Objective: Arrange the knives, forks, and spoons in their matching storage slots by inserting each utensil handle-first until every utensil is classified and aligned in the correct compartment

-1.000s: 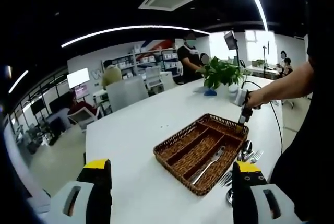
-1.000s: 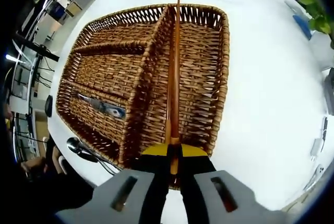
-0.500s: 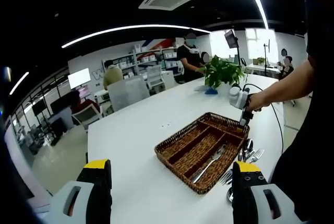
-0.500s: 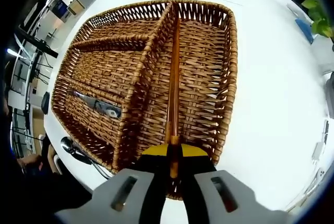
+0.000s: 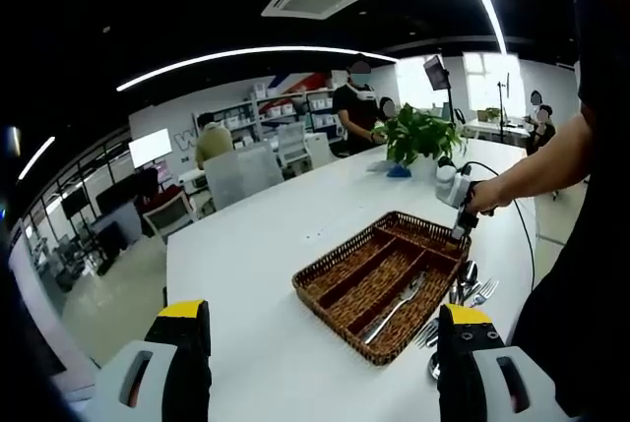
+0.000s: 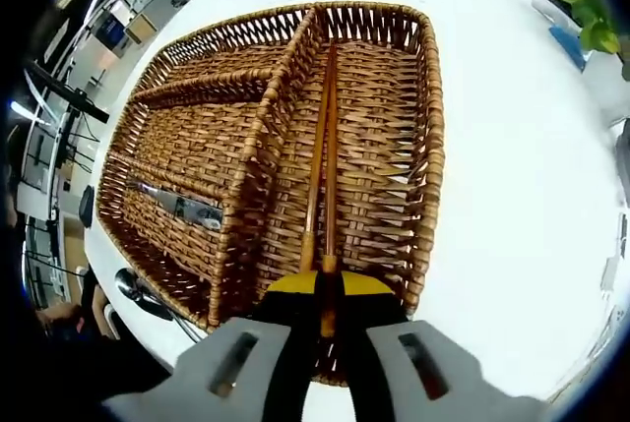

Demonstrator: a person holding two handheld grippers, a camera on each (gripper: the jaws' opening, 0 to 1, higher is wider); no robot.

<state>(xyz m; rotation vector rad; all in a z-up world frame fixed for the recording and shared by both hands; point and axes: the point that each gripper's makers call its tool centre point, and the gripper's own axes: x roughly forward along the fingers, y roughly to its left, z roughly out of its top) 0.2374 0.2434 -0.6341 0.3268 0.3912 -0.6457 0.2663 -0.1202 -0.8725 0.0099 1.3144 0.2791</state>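
Observation:
A brown wicker tray (image 5: 340,270) with several long slots stands on the white table. My right gripper (image 6: 325,294) is shut on two slim brown wooden sticks (image 6: 331,147), which reach lengthwise into the tray's (image 6: 428,147) right-hand slot. In the left gripper view a person's hand holds that gripper (image 5: 461,217) at the tray's far right end. A metal utensil (image 6: 182,208) lies in the leftmost slot, also seen from the other side as a metal utensil (image 5: 394,306). Loose spoons and forks (image 5: 471,289) lie on the table beside the tray. My left gripper (image 5: 323,363) hangs open, well short of the tray.
A potted plant (image 5: 418,135) stands at the table's far end past the tray. People, chairs and shelves are farther back in the room. A cable (image 5: 520,235) runs along the table's right edge. Spoon bowls (image 6: 143,289) lie just outside the tray's near left corner.
The right gripper has shifted a little over the tray. Where one stick showed, two slightly spread sticks now lie in the right slot. The left gripper has hardly moved.

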